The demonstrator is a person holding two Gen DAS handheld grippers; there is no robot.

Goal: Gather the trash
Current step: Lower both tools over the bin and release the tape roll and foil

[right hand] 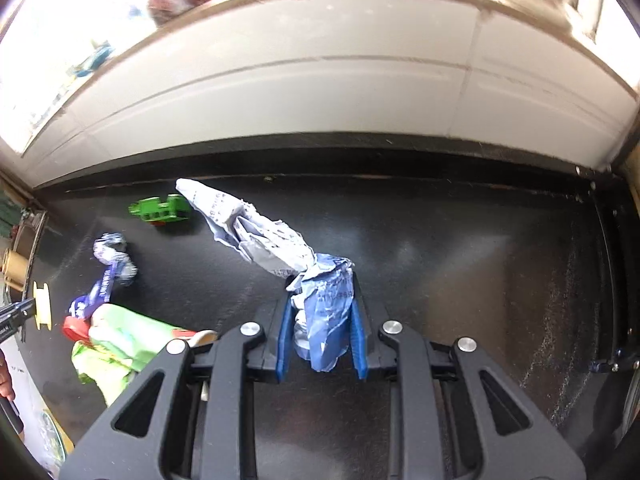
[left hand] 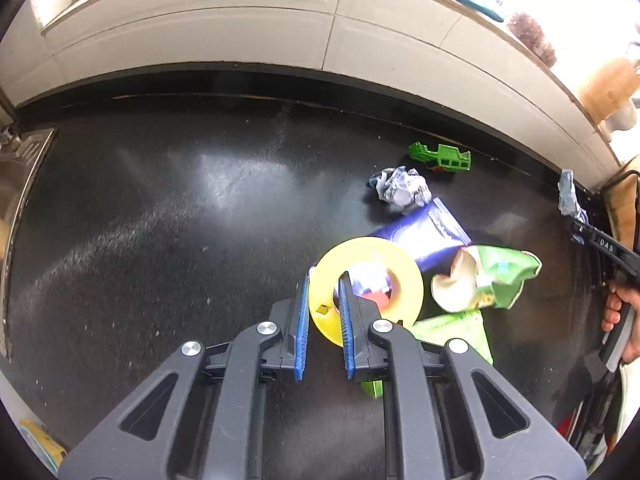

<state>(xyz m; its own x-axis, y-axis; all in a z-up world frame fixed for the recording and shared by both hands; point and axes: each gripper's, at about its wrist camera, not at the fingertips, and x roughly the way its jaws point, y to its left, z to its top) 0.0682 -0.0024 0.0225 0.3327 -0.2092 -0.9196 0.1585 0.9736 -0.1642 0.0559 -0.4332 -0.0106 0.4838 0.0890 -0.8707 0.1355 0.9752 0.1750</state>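
Pinching crinkled printed paper [right hand: 280, 248], right gripper [right hand: 322, 336]; flat yellow spool [left hand: 366, 286].

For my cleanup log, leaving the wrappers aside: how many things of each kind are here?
Crumpled paper: 2 (one ball on the counter, one piece in the right gripper)
Yellow spool: 1, in the left gripper
Green toy vehicle: 1
Total: 4

Left gripper [left hand: 324, 280]: black plastic linkage frame, round silver screws, ribbed blue finger pads [left hand: 302, 332].
Right gripper [right hand: 320, 280]: same black frame, silver screws, blue pads; white lettering, perhaps "DAS".
Hand [left hand: 622, 320]: bare skin.
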